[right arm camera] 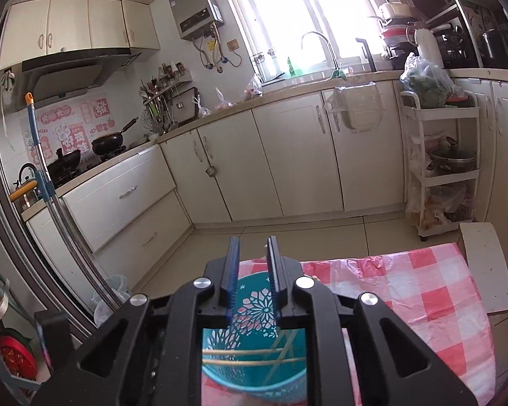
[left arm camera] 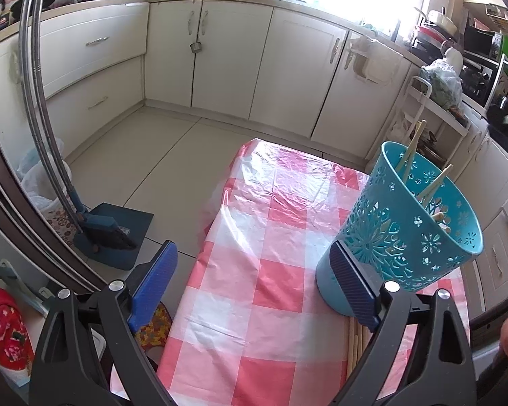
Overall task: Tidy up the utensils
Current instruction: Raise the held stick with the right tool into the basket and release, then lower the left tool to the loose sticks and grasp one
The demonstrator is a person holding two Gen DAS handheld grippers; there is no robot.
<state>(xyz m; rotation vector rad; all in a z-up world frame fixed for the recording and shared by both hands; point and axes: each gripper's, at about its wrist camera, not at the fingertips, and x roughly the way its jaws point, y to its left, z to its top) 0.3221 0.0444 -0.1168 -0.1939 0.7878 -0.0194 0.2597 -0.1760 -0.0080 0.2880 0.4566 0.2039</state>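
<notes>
A turquoise perforated utensil holder (left arm camera: 403, 233) stands on the red-and-white checked tablecloth (left arm camera: 254, 270) with several wooden chopsticks (left arm camera: 433, 186) in it. My left gripper (left arm camera: 254, 270) is open; its right pad (left arm camera: 352, 287) is against the holder's base. More chopsticks (left arm camera: 355, 348) lie on the table below that finger. In the right wrist view my right gripper (right arm camera: 253, 247) is directly above the holder (right arm camera: 254, 368). Its jaws stand nearly closed with a narrow gap and nothing visible between them. Two chopsticks (right arm camera: 250, 357) lie across the holder's mouth.
Cream kitchen cabinets (right arm camera: 288, 162) line the far wall. A white trolley (right arm camera: 440, 169) stands at the right. A broom and dustpan (left arm camera: 108, 233) lean left of the table. A white board (right arm camera: 487, 264) lies at the table's far right edge.
</notes>
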